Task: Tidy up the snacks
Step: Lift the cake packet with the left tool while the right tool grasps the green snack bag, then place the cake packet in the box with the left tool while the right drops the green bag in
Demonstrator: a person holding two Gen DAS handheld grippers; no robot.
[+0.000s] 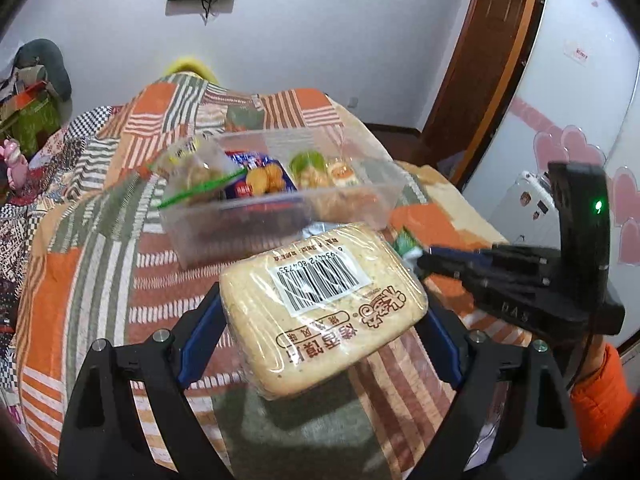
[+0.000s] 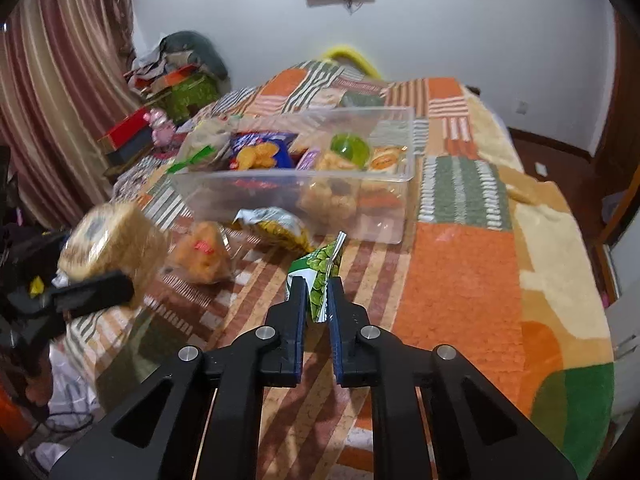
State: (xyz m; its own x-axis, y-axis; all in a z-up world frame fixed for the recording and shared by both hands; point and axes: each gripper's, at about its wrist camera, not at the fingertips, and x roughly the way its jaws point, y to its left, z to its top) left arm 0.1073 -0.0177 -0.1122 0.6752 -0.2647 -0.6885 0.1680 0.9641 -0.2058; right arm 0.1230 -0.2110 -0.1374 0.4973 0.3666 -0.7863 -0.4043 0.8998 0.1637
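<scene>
Low in the middle of the left view, left gripper [image 1: 320, 320] clamped on a wrapped bread slice [image 1: 320, 304], lifted over the quilt [image 1: 100, 280]. Above it, a clear box [image 1: 360, 200] of snacks. Low in the right view, right gripper [image 2: 316, 300] pinching a green pea packet [image 2: 320, 276], just below the box [image 2: 392, 208]. Two loose snack bags [image 2: 276, 228] beside it.

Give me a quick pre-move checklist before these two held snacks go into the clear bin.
1. Left tool grips the biscuit pack: ok, held by its side edges.
2. Right tool grips the green pea packet: ok, pinched at its lower end.
3. Clear bin upright and open-topped: ok.
4. Room in bin for both: cannot tell, already holds several snacks.
5. Loose snacks left on the blanket: not ok, orange bag and yellow packet lie in front of the bin.
</scene>
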